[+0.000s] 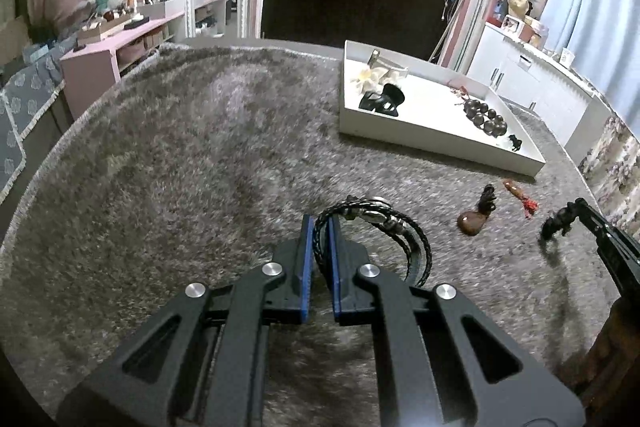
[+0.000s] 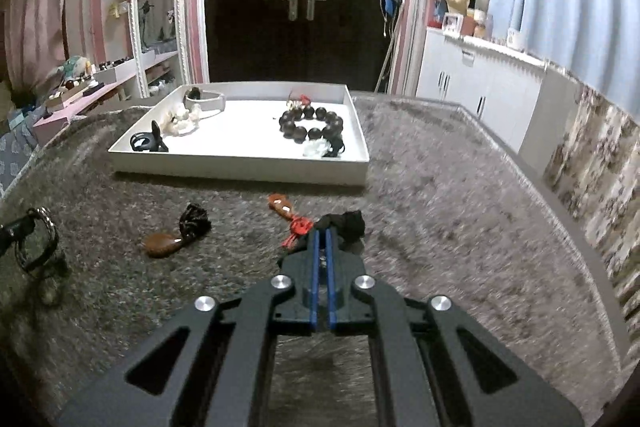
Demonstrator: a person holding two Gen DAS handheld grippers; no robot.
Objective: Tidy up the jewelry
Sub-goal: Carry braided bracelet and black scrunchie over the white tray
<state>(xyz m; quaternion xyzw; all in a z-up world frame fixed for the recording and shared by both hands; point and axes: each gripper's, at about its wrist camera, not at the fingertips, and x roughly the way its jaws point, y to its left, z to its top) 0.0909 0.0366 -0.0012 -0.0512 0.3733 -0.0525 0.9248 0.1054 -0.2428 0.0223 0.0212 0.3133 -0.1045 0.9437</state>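
Note:
My left gripper (image 1: 320, 223) is shut on a black braided bracelet (image 1: 376, 223) with a metal clasp, which hangs just above the grey shaggy rug (image 1: 180, 167). My right gripper (image 2: 322, 233) is shut on a small black knobbly piece (image 2: 350, 223), also lifted off the rug. Each view catches the other hand at its edge: the right gripper (image 1: 574, 209) with its black piece (image 1: 556, 225), and the left gripper (image 2: 22, 225) with the bracelet (image 2: 40, 247). Beyond them stands a white tray (image 2: 240, 165) holding a dark beaded bracelet (image 2: 312, 125), hair clips and a pale flower piece.
On the rug between the grippers and the tray lie a brown pendant (image 2: 160, 245) on a black cord and a reddish charm (image 2: 280, 203) with a red knot. The rug's edge drops off at the right, by a white cabinet (image 2: 480, 87). A pink shelf (image 1: 104, 51) stands at the far left.

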